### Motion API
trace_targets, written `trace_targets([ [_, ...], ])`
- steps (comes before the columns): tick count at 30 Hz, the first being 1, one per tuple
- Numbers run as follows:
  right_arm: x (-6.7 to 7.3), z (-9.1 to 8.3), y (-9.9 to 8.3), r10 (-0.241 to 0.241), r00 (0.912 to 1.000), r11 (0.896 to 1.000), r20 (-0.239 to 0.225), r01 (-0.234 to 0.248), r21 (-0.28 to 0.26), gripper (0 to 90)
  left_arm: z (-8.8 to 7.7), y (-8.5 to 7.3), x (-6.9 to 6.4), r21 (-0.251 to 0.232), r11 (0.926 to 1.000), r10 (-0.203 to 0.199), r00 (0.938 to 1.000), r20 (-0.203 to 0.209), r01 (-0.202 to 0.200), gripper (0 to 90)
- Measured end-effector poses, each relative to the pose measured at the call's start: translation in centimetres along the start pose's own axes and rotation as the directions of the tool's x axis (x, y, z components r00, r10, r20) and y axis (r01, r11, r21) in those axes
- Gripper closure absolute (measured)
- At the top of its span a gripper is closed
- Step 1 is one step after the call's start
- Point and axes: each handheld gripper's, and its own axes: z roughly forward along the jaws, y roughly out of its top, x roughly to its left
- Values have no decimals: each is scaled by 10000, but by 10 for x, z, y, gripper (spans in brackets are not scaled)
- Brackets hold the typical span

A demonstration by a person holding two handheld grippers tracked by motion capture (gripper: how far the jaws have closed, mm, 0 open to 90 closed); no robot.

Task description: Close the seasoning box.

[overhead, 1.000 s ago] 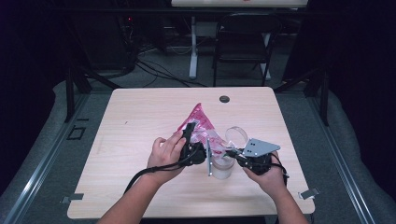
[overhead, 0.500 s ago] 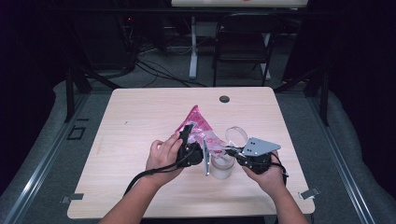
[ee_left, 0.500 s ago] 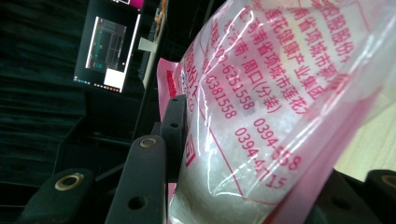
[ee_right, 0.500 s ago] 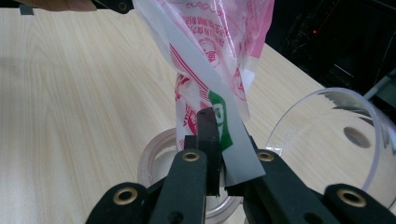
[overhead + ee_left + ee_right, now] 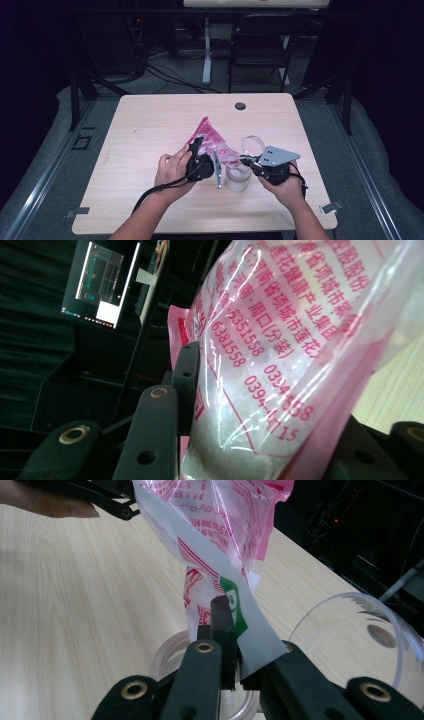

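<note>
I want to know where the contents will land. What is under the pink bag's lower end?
Under the pink bag stands a clear jar on the table, its open mouth facing up. What the jar holds can't be seen; the bag's corner and right gripper cover it.

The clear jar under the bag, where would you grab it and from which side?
Grip the clear jar across its round side wall, low down, coming from the near table edge. Its mouth sits under the pink bag, and both grippers flank it, so probably only the near side stays free.

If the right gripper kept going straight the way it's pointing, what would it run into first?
Probably the left gripper. The right gripper, shut on the pink bag's corner above the clear jar, points toward it, though depth is unclear.
</note>
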Motion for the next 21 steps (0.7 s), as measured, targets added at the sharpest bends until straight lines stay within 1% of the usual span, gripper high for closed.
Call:
trace_targets([
  [2, 0, 1, 0, 8, 10000, 10000, -6, -8, -8, 886, 0, -1, -1, 38, 10000, -10, 10000, 14, 10, 668],
  [5, 1, 2, 2, -45, 10000, 10000, -16, 45, -21, 886, 0, -4, -3, 70, 9998, -204, 9998, 89, 203, 669],
  [6, 1, 2, 3, -81, 10000, 10000, -6, 81, -3, 886, 0, -5, -4, 146, 9995, -297, 9995, 138, 295, 669],
  [10, 2, 4, 5, -154, 9998, 9999, -85, 153, -68, 886, -1, -9, -5, 234, 9979, -609, 9976, 334, 602, 669],
  [12, 2, 5, 6, -149, 9998, 9999, -113, 148, -82, 886, -1, -10, -5, 259, 9976, -654, 9973, 346, 646, 670],
  [15, 2, 6, 7, -169, 9997, 9998, -157, 168, -104, 887, 0, -12, -6, 291, 9956, -903, 9949, 439, 891, 670],
  [17, 3, 6, 8, -198, 9997, 9998, -139, 196, -94, 888, -1, -13, -7, 345, 9946, -998, 9936, 523, 980, 670],
  [21, 2, 8, 9, -201, 9996, 9997, -182, 199, -132, 889, 0, -16, -8, 431, 9911, -1284, 9894, 681, 1256, 670],
])
